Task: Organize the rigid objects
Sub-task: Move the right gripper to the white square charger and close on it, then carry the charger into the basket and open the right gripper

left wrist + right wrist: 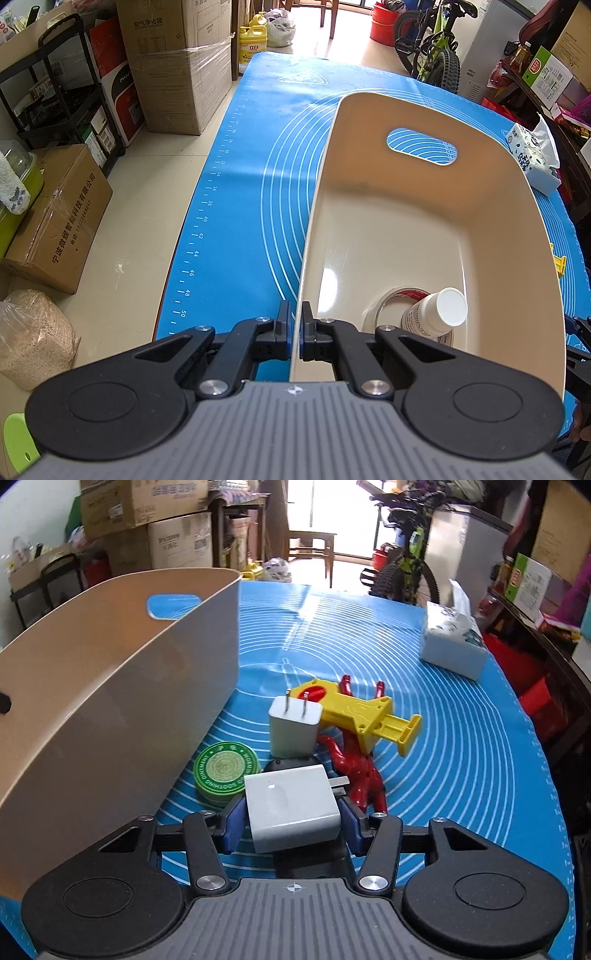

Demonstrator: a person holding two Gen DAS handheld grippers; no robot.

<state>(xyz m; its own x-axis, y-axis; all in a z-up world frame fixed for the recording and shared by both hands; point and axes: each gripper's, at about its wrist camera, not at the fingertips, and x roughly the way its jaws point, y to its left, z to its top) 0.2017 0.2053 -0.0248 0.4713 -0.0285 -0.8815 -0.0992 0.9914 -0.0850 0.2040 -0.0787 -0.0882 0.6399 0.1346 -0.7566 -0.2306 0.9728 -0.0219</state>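
Observation:
My left gripper (298, 317) is shut on the left wall of a beige plastic bin (388, 221). Inside the bin lie a white-capped bottle (437, 310) and a roll of tape (391, 299) under it. My right gripper (291, 812) is shut on a white charger plug (291, 808) and holds it just above the blue mat. Beyond it lie a second white plug (293, 727), a green ointment tin (223, 770), a small black object (291, 764), a red toy figure (354, 768) and a yellow toy (362, 712). The bin (110, 686) stands to the left of them.
The blue mat (443, 757) covers the table. A tissue pack (452, 642) lies at the mat's far right. Cardboard boxes (177, 62), a black shelf cart (59, 88) and a bicycle (432, 44) stand on the floor around the table.

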